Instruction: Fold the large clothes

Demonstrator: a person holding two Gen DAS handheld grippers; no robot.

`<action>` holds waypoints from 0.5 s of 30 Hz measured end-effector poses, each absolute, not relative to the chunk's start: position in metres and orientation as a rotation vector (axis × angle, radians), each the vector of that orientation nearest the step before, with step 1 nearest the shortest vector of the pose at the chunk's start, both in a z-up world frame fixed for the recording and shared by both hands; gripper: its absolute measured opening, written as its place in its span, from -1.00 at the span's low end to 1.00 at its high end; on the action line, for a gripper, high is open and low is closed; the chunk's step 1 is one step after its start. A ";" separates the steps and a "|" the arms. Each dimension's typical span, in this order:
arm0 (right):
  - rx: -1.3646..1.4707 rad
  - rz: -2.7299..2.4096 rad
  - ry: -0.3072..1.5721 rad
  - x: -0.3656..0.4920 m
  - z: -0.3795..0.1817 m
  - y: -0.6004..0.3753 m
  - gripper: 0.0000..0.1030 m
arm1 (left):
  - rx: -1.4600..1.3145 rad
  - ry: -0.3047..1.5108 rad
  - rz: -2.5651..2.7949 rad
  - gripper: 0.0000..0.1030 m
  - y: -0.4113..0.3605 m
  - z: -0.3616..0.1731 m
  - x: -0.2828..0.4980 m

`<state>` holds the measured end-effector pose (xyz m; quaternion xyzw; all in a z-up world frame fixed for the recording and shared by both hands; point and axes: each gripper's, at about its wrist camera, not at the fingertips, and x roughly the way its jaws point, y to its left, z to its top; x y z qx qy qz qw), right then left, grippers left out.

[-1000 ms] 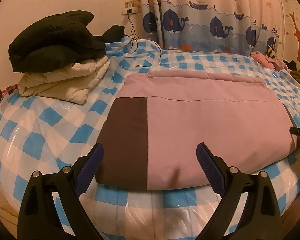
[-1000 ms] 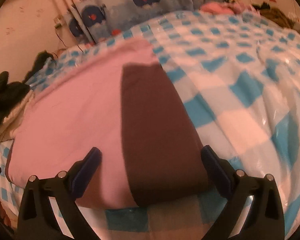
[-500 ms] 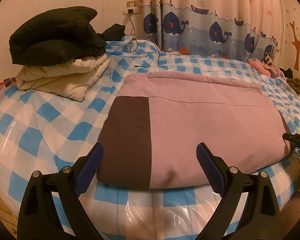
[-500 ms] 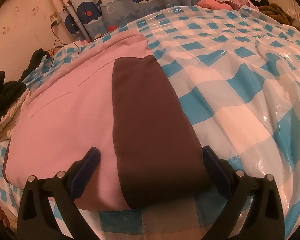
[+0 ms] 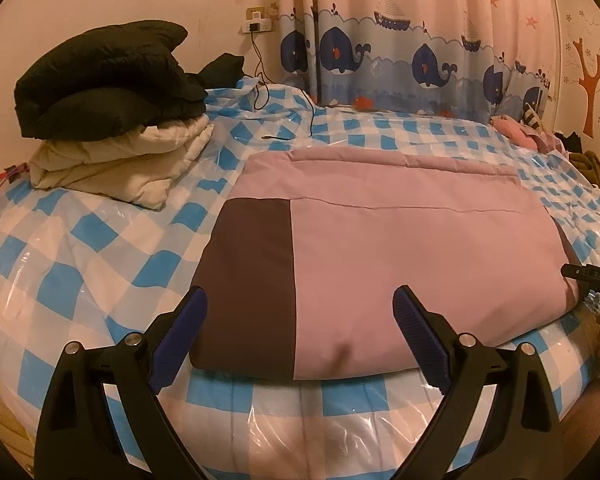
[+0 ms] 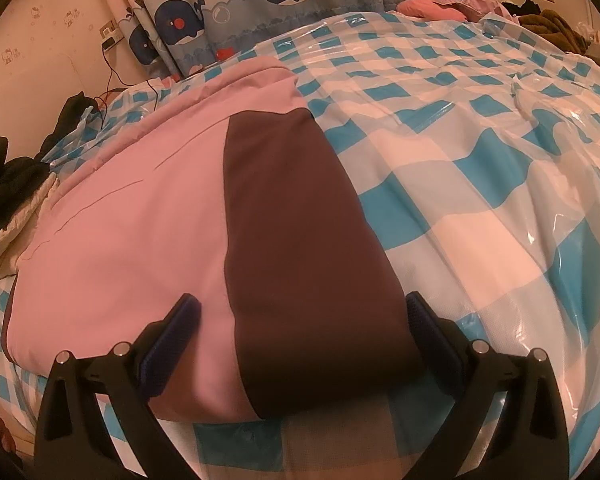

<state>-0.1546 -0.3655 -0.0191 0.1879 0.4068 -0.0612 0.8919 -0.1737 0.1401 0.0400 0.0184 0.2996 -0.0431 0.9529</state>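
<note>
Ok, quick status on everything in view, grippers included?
Pink padded garment with brown panels: folded flat on the bed.
Left gripper: open, empty, at the garment's near edge.
Right gripper: open, fingers straddling the brown end.
Black puffy jacket: folded, stacked on cream quilted jacket.
Blue checked plastic-covered bed: wrinkled.
Whale-print curtain: drawn.

The folded garment is lying on the bed. A stack of folded jackets is sitting to its left; curtains are hanging behind the bed.
</note>
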 end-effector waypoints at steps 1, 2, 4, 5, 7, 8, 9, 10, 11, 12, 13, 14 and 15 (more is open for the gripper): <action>0.389 -0.127 0.844 -0.154 -0.019 -0.365 0.88 | 0.035 0.608 -0.089 0.75 0.140 0.040 -0.174; 0.389 -0.127 0.844 -0.155 -0.019 -0.365 0.88 | 0.033 0.608 -0.090 0.75 0.141 0.040 -0.174; 0.389 -0.127 0.845 -0.155 -0.019 -0.366 0.88 | 0.032 0.606 -0.091 0.75 0.141 0.041 -0.174; 0.390 -0.126 0.844 -0.154 -0.019 -0.366 0.88 | 0.032 0.607 -0.090 0.75 0.141 0.040 -0.174; 0.389 -0.127 0.845 -0.154 -0.019 -0.366 0.88 | 0.033 0.605 -0.092 0.75 0.140 0.041 -0.174; 0.389 -0.127 0.844 -0.154 -0.019 -0.366 0.88 | 0.033 0.604 -0.093 0.75 0.140 0.042 -0.175; 0.389 -0.126 0.844 -0.154 -0.019 -0.366 0.88 | 0.034 0.602 -0.092 0.75 0.139 0.042 -0.176; 0.389 -0.126 0.844 -0.154 -0.019 -0.366 0.88 | 0.035 0.600 -0.093 0.75 0.139 0.042 -0.176; 0.389 -0.126 0.845 -0.154 -0.019 -0.366 0.88 | 0.036 0.599 -0.093 0.75 0.139 0.043 -0.176; 0.390 -0.126 0.845 -0.154 -0.019 -0.366 0.88 | 0.037 0.599 -0.094 0.75 0.138 0.043 -0.176; 0.389 -0.126 0.844 -0.154 -0.019 -0.366 0.88 | 0.038 0.599 -0.093 0.75 0.138 0.043 -0.177; 0.390 -0.126 0.844 -0.154 -0.019 -0.366 0.88 | 0.037 0.599 -0.093 0.75 0.138 0.043 -0.177; 0.389 -0.126 0.845 -0.154 -0.019 -0.366 0.88 | 0.036 0.598 -0.093 0.75 0.138 0.044 -0.177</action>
